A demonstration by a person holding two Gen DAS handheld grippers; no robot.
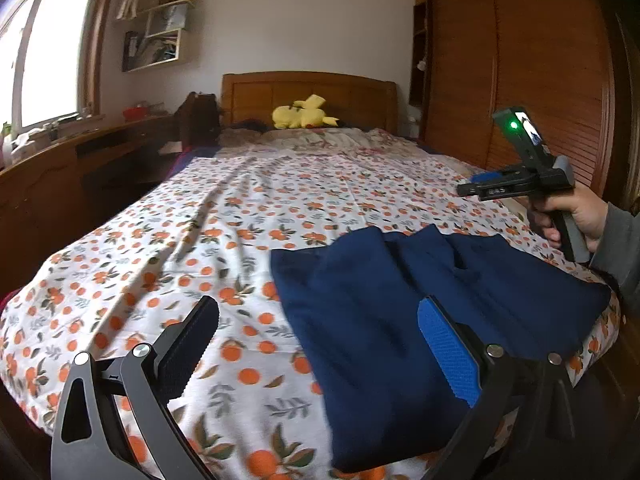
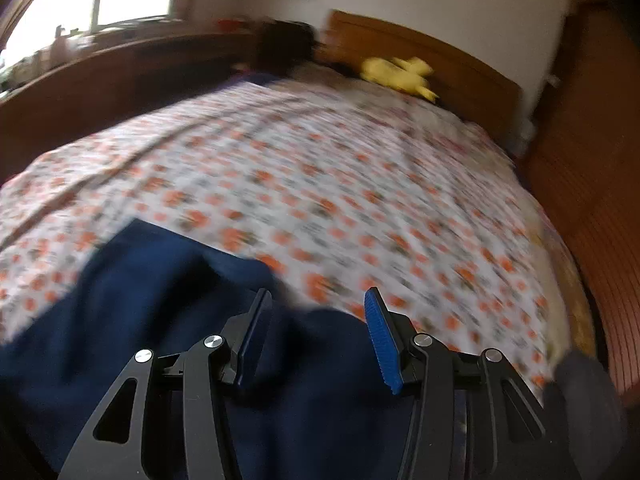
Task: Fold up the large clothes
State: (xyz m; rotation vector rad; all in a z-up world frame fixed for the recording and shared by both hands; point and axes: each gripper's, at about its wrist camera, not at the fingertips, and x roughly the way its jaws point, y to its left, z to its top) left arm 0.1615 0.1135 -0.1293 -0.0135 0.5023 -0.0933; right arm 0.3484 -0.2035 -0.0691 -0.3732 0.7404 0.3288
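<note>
A folded navy garment (image 1: 380,280) lies on the near right part of the bed, with loose folds along its far edge. My left gripper (image 1: 320,304) hovers open and wide over the garment's left edge, with nothing between its fingers. In the left wrist view my right gripper (image 1: 468,186) is held in a hand above the bed, beyond the garment's far right corner. The right wrist view is blurred. There the right gripper (image 2: 317,294) is open and empty above the navy garment (image 2: 160,280).
The bed is covered by a white sheet with an orange-fruit print (image 1: 240,220). A yellow plush toy (image 1: 302,118) lies by the wooden headboard (image 1: 308,92). A wooden wardrobe (image 1: 520,80) stands on the right, and a desk (image 1: 60,168) under the window on the left.
</note>
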